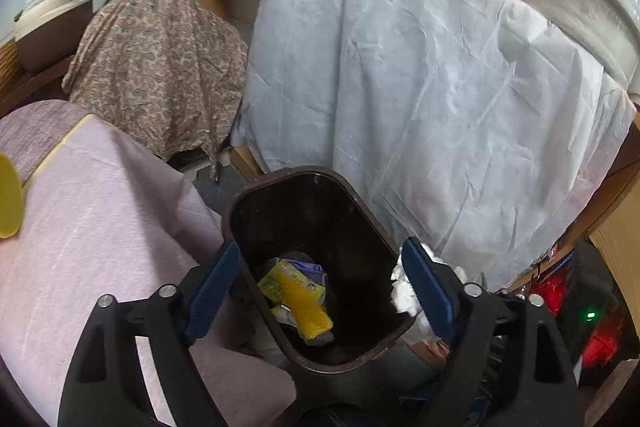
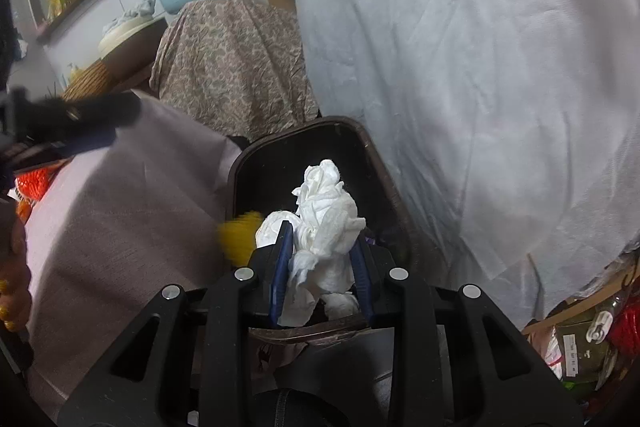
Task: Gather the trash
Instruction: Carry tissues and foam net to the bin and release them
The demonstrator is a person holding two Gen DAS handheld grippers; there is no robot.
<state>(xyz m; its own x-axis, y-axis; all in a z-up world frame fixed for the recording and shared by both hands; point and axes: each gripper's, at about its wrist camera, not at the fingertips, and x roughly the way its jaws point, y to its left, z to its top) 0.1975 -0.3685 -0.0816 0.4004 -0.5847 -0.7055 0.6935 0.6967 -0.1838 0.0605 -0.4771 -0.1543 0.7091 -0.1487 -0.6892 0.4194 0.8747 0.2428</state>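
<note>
1. 2 tools over the dark bin (image 1: 320,187): the left tool (image 1: 320,291) gapes, holding nothing.
2. Right tool (image 2: 320,251) clamped on crumpled tissue (image 2: 326,211), above the bin mouth.
3. Tissue looks light, soft, compressible; pinch it mid-wad.

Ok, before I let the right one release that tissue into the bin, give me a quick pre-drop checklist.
1. Right gripper holds crumpled tissue: ok.
2. Tissue over the bin opening: ok, by the right wrist view.
3. Left gripper open, carrying nothing: ok.
4. Left gripper out of the drop path: not ok; it sits over the opening.
5. Room in bin: ok; only a yellow wrapper and scraps low down.
6. Tissue free of pads: cannot tell.
</note>
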